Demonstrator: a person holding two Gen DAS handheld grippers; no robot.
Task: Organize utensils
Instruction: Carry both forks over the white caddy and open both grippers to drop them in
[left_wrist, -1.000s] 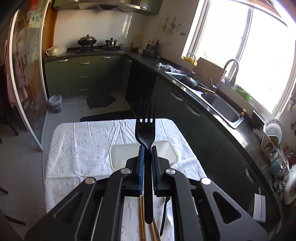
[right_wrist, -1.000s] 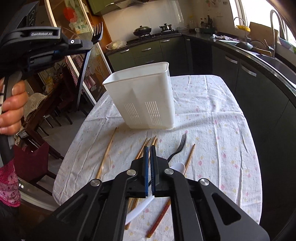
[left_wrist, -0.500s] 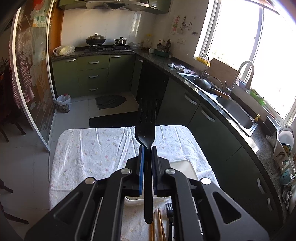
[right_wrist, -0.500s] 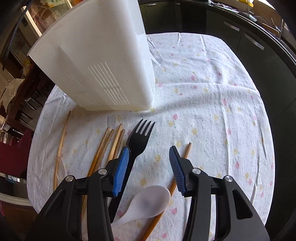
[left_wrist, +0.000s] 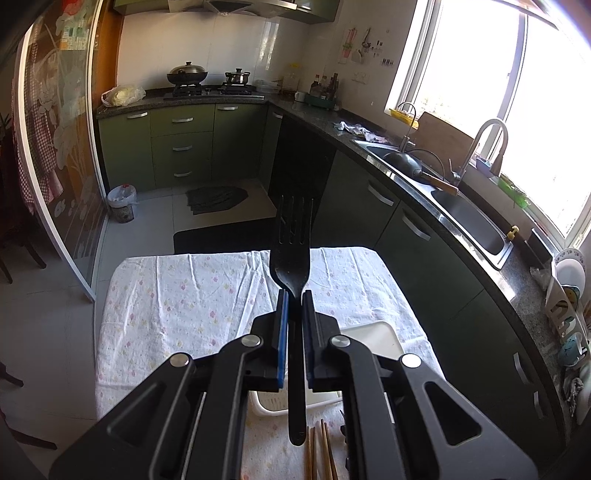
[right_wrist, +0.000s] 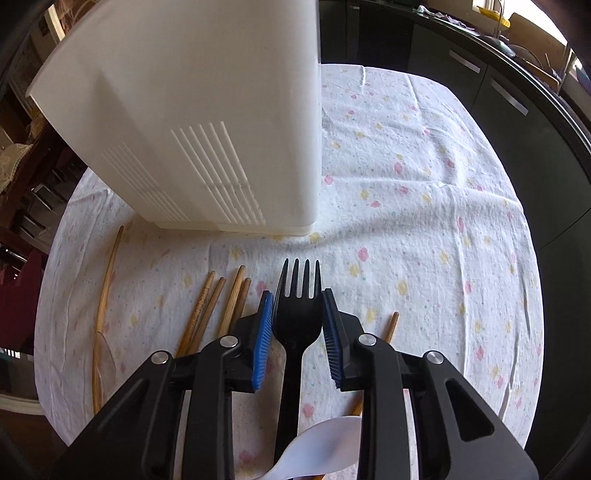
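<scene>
While the left hand-held gripper pinches 1 black fork up in the air, the right hand-held gripper has come down low, its jaws spread on both sides of a second black fork lying on the bench. Half a second ago that fork lay slanted beside the left jaw; now it sits straight between them, so a grab looks close. The white holder stands just behind, near the chopsticks and white spoon. In the left view the holder has slid lower, under the gripper.
</scene>
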